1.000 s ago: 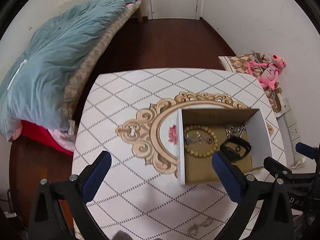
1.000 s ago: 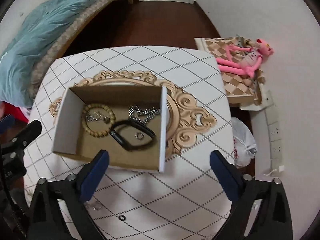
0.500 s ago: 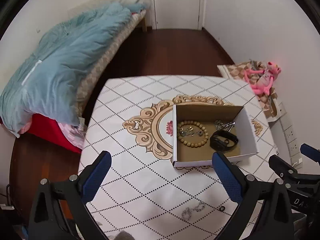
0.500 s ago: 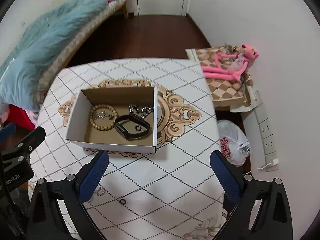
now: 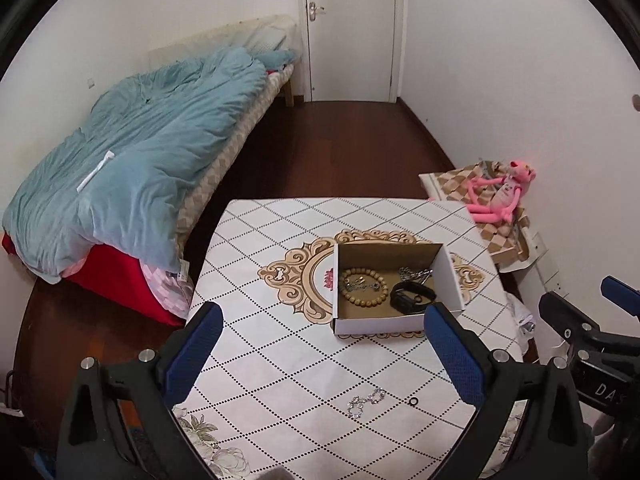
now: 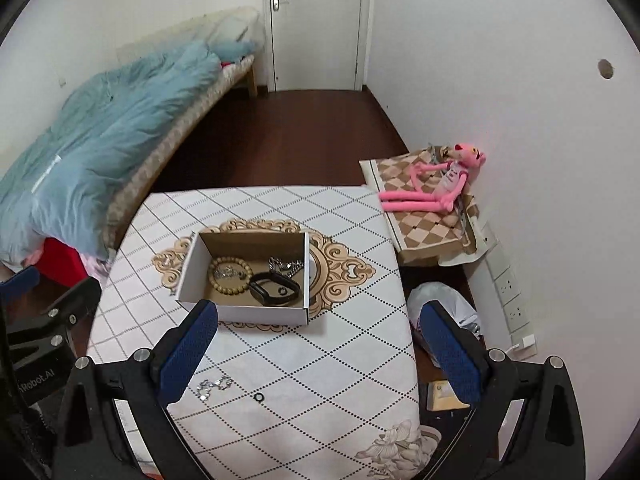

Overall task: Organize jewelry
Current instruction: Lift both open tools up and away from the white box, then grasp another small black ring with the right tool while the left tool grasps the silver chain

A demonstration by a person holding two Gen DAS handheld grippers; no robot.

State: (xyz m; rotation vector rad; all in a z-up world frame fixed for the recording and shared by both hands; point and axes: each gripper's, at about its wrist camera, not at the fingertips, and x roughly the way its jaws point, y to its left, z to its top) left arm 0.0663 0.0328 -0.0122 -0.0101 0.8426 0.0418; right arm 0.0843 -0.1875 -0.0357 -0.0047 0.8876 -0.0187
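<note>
While both claws hang wide open and empty above the near edge of the worktop (image 5: 256, 248), I read the task as partly done. Left claw (image 5: 320, 352): blue pads spread far apart, nothing between them. Right claw (image 6: 320, 348): likewise spread, holding nothing.

Cardboard box (image 6: 244, 314), centre of the right wrist view: it contains a wooden bead bracelet (image 6: 231, 275), a black band (image 6: 274, 289) and a silver chain (image 6: 286, 266). Two pieces lie loose on the cloth in the lower part of both views: a small sparkling chain (image 6: 212, 386) and, just beside it, a tiny black ring (image 6: 259, 397).

Risks, as I judge them:
- The ring is thin and lies flat; broad pads closing on it may slip over it or flick it off the worktop, whose near and right edges are close by.
- The loose chain is limp; a pinch on one end would leave the rest dangling, and it could snag the box wall on the way in.
- The light box could slide if a claw nudges its front wall.
- With both claws near each other low in the frame, reaching for neighbouring pieces at once invites a collision.
</note>
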